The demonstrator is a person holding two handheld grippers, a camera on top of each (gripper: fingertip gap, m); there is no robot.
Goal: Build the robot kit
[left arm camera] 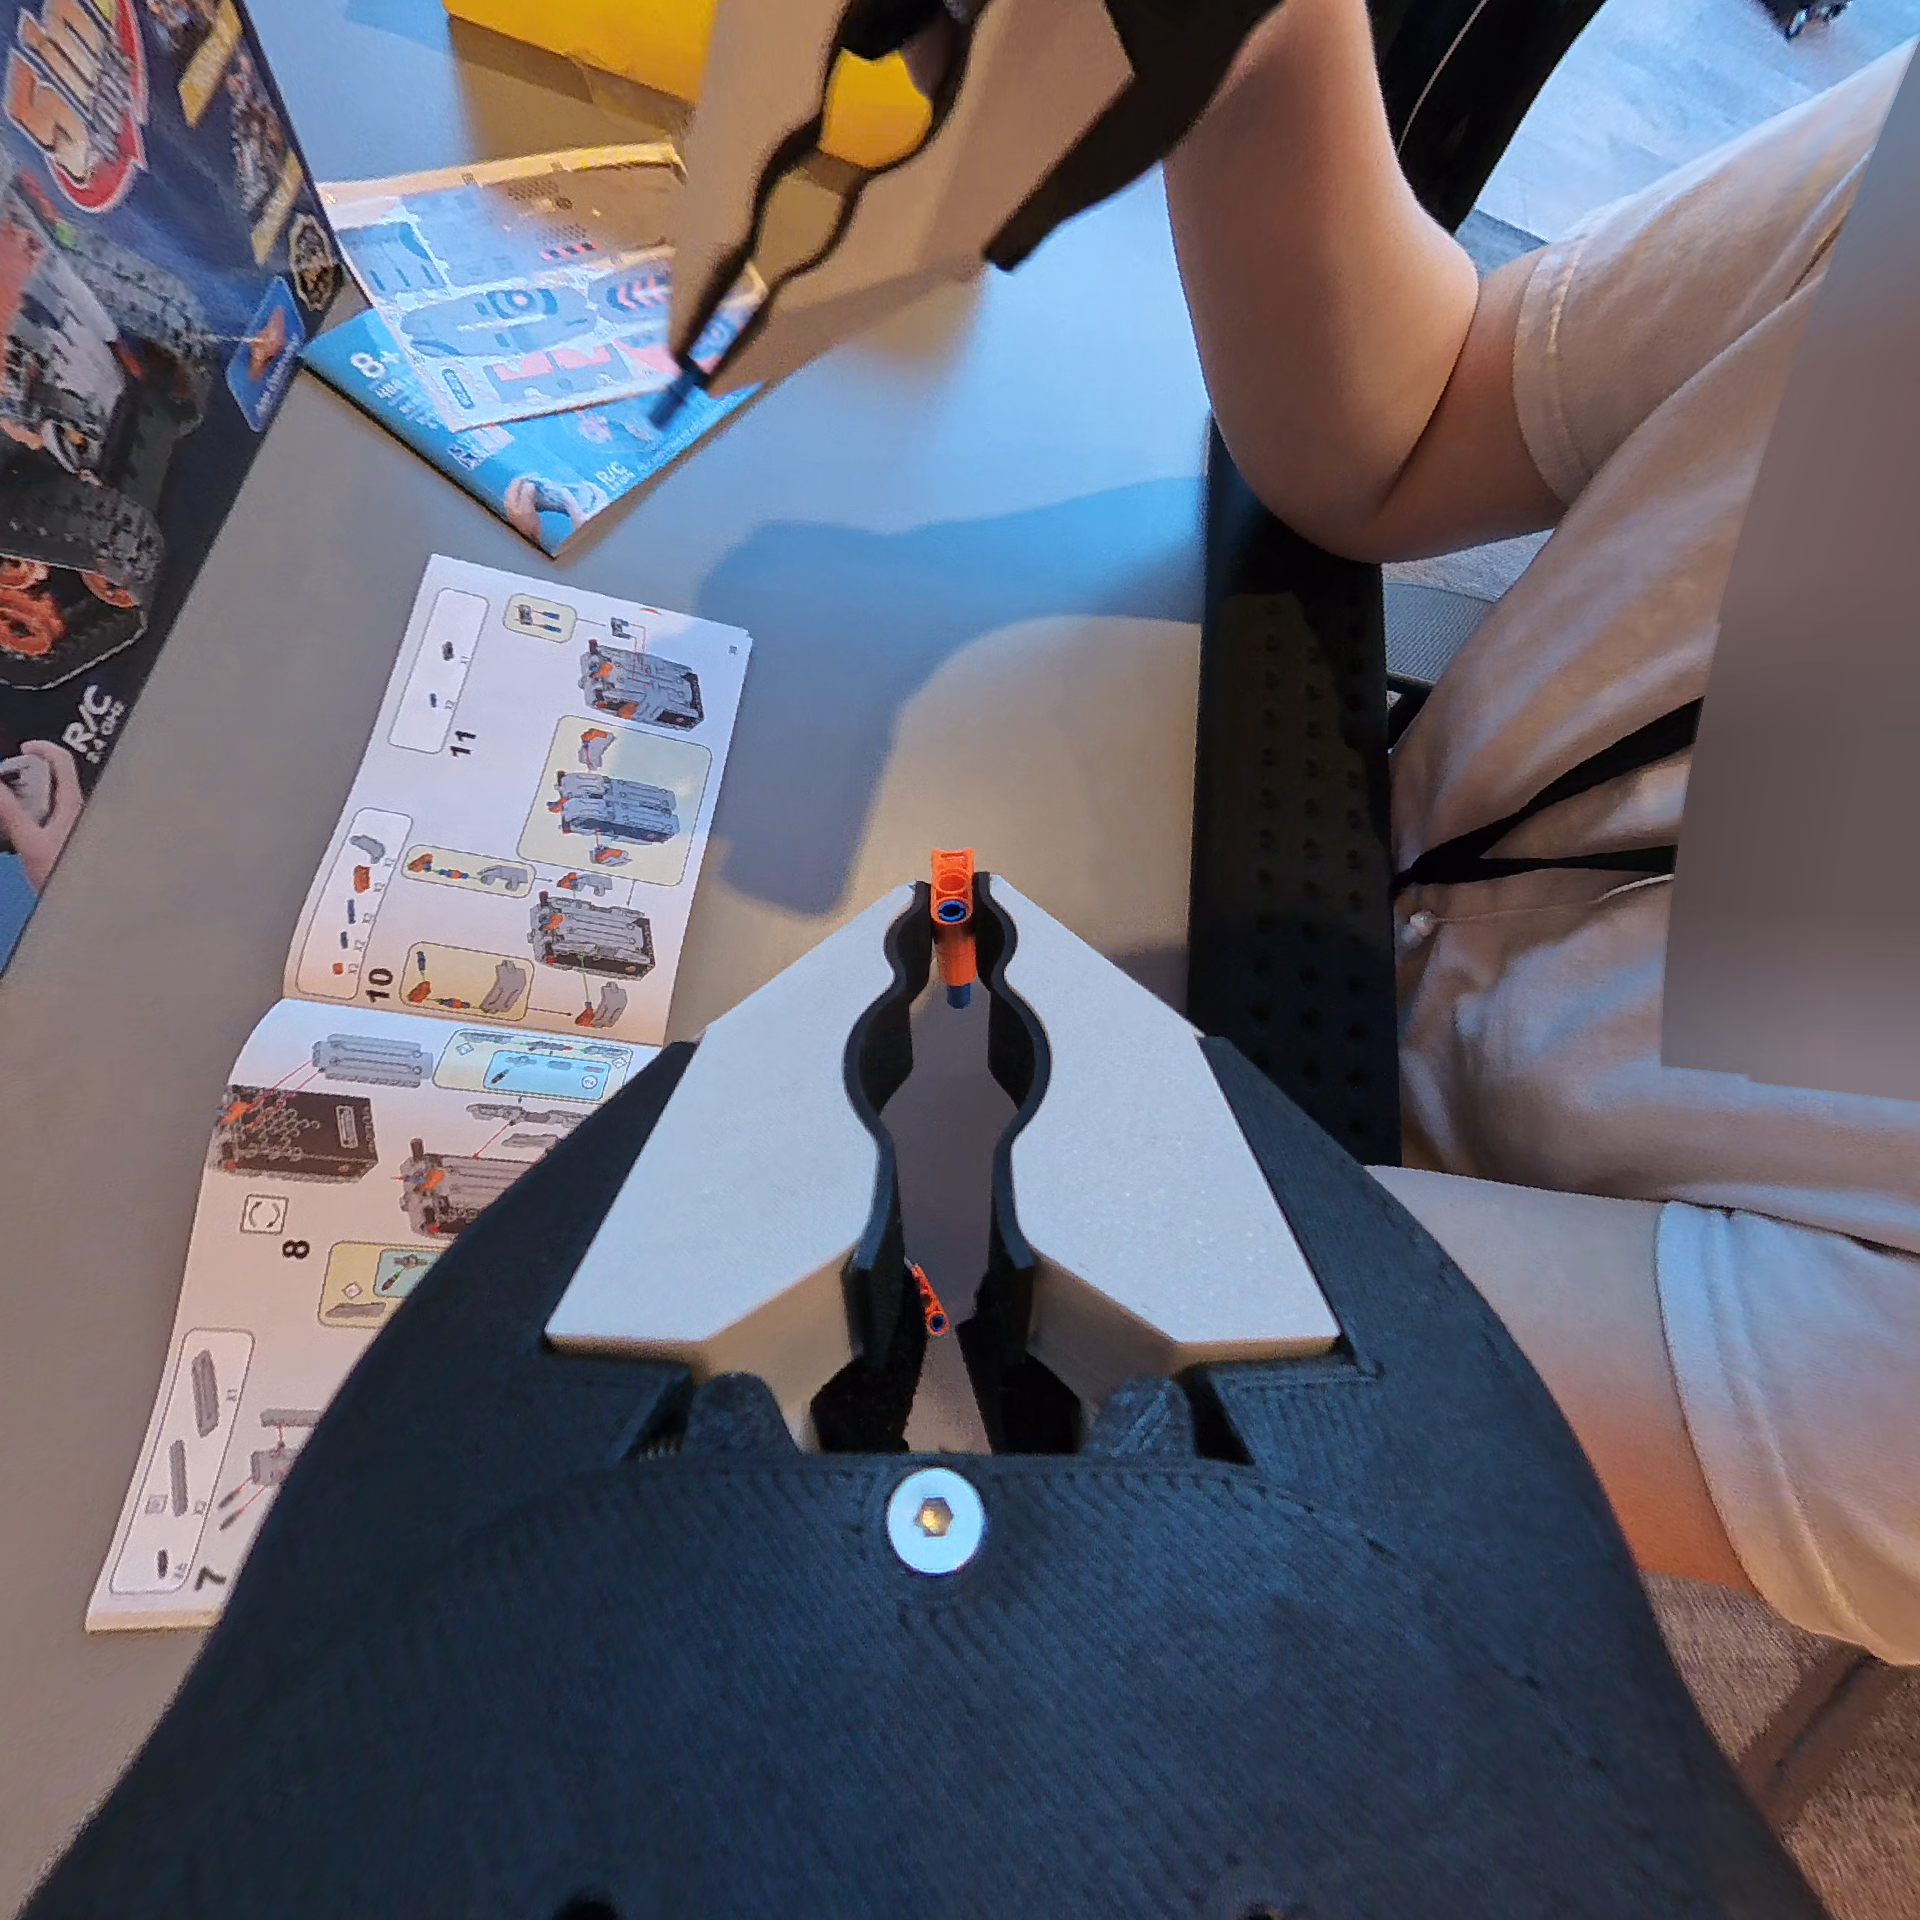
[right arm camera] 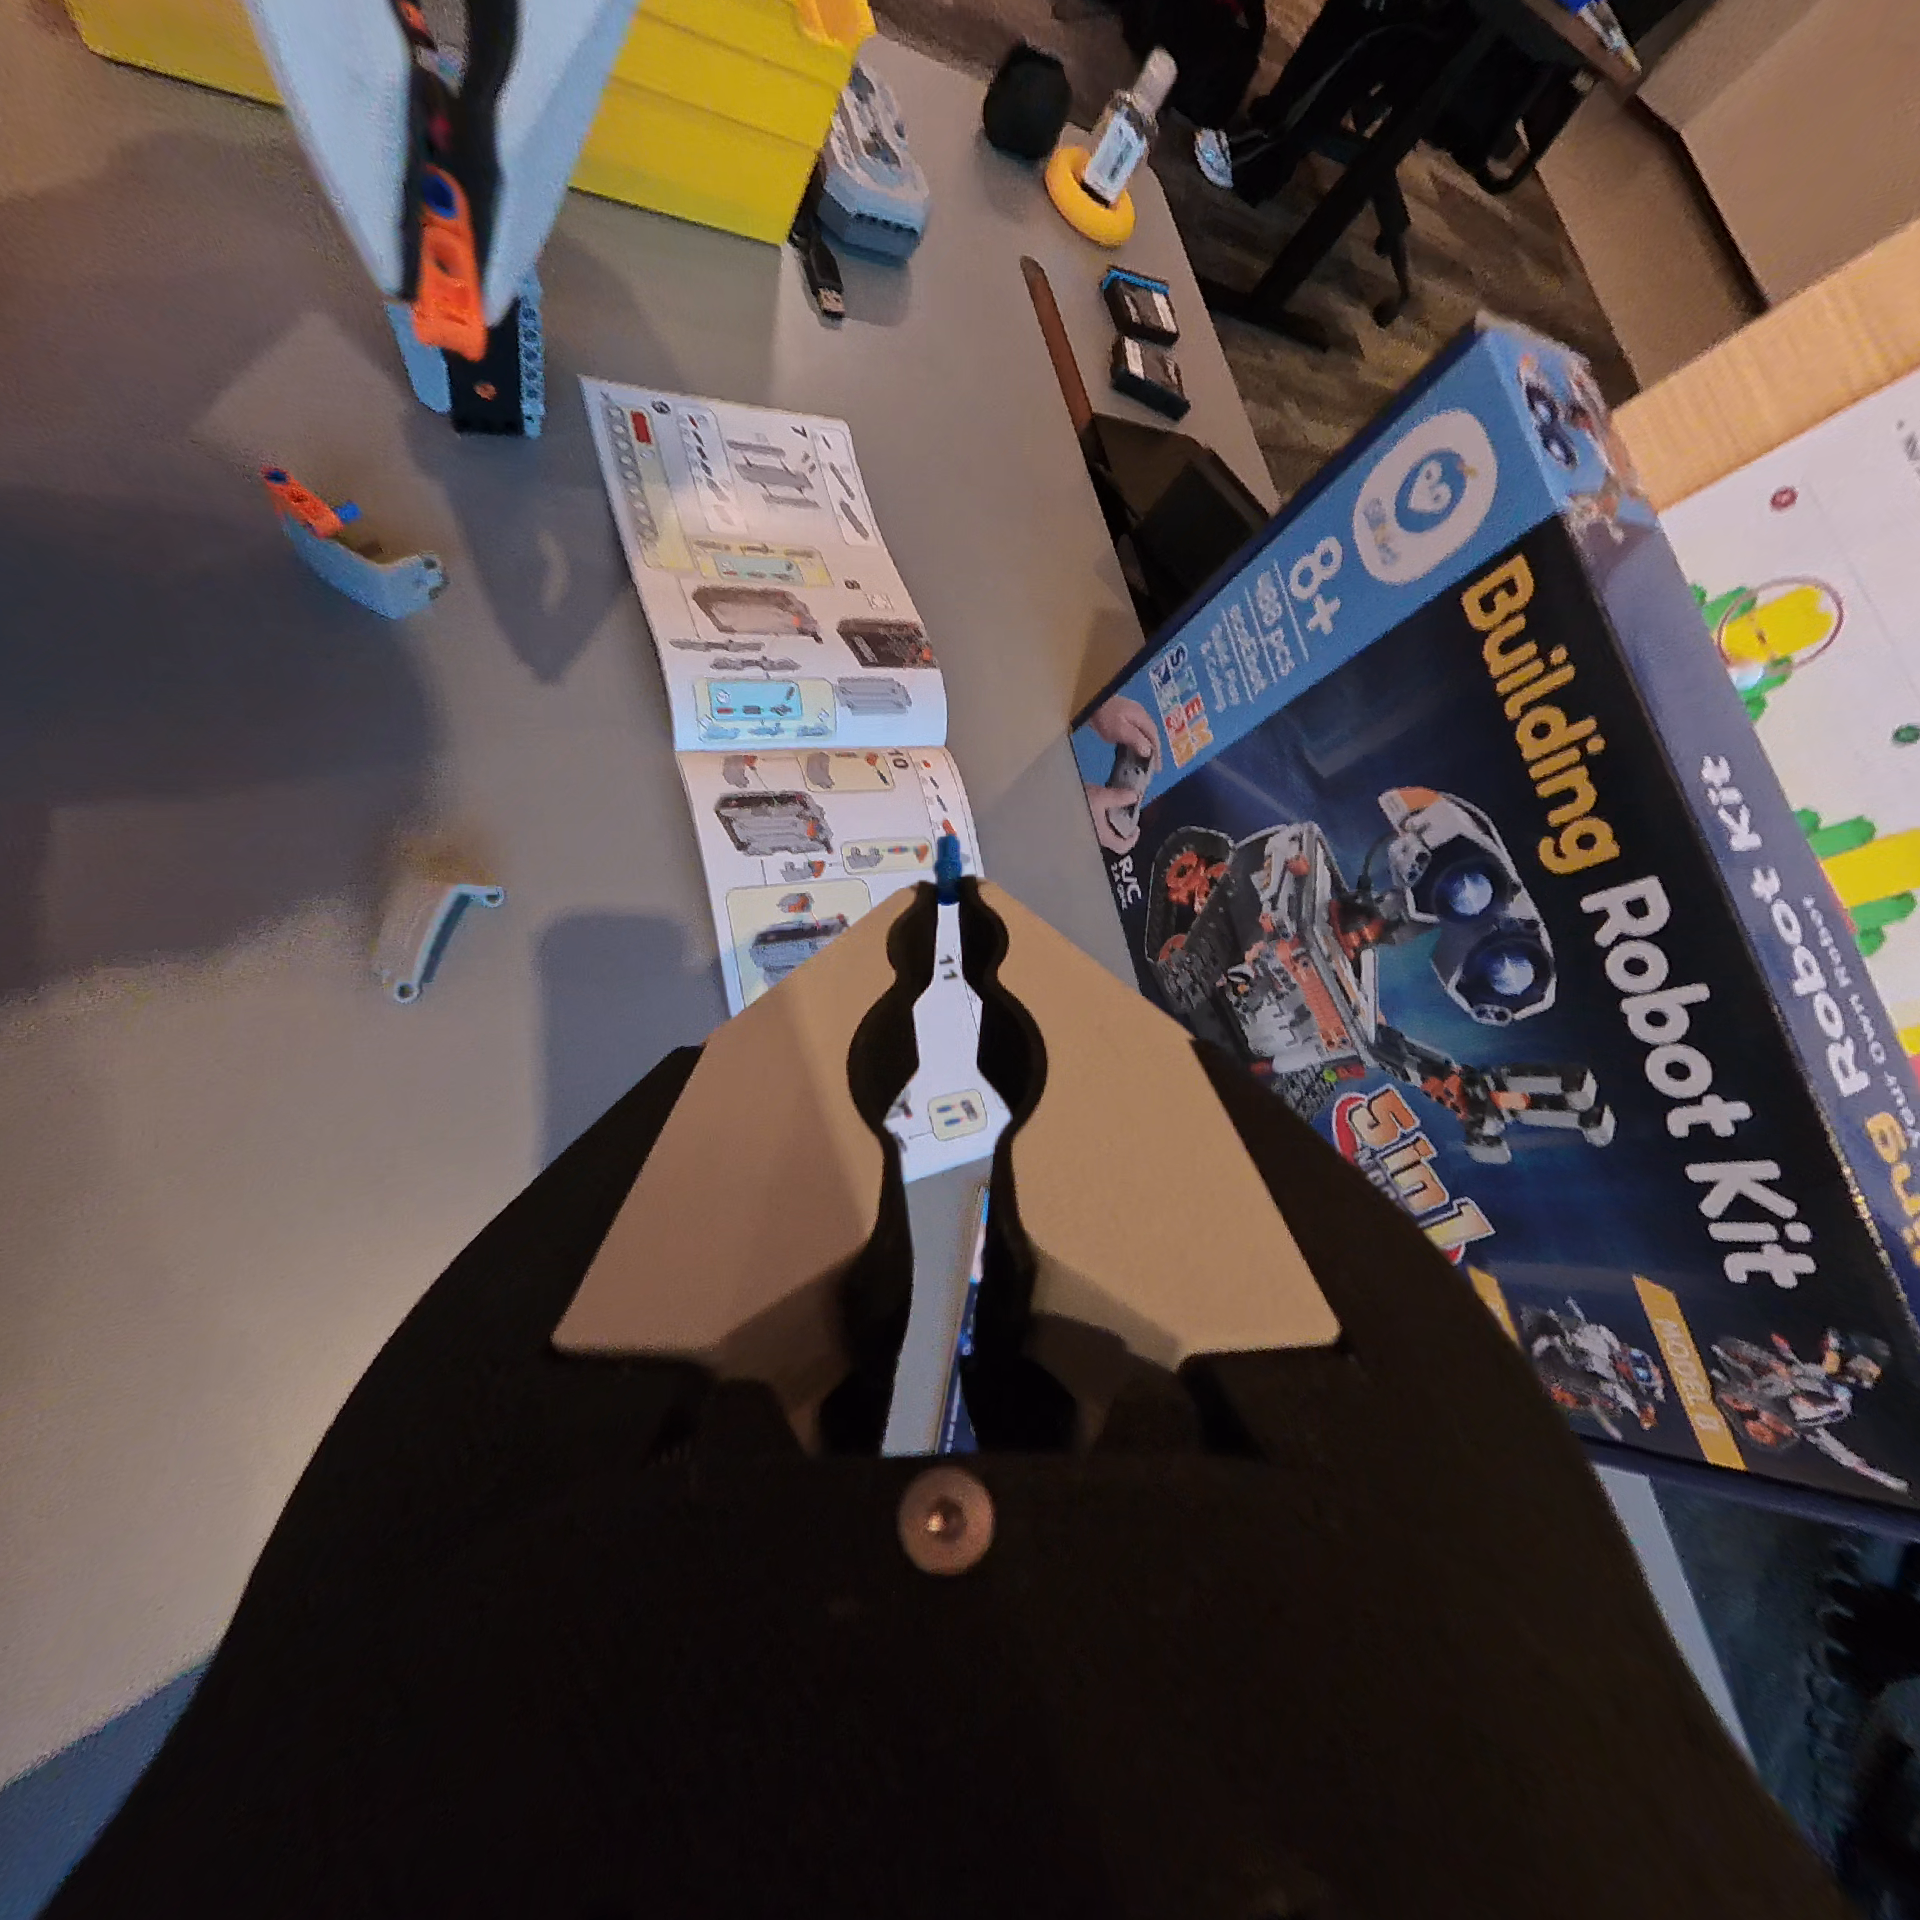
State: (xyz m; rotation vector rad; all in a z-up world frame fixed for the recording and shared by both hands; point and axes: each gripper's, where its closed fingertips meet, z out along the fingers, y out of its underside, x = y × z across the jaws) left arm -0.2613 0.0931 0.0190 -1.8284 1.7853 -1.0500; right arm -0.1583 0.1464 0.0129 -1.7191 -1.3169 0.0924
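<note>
The left gripper (left arm camera: 951, 902) pinches an orange connector (left arm camera: 953, 914); the right gripper (right arm camera: 948, 891) pinches a blue pin (right arm camera: 948, 862) above the instruction booklet (right arm camera: 769, 582).

Dim warm light; soft shadows; blurred, wide-angle warped edges.

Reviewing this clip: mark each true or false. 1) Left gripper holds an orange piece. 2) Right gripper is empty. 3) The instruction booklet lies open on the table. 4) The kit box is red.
1) True: the left gripper is shut on the orange piece.
2) False: the right gripper pinches a small blue pin.
3) True: the instruction booklet lies open on the table.
4) False: the kit box is dark blue.
</note>
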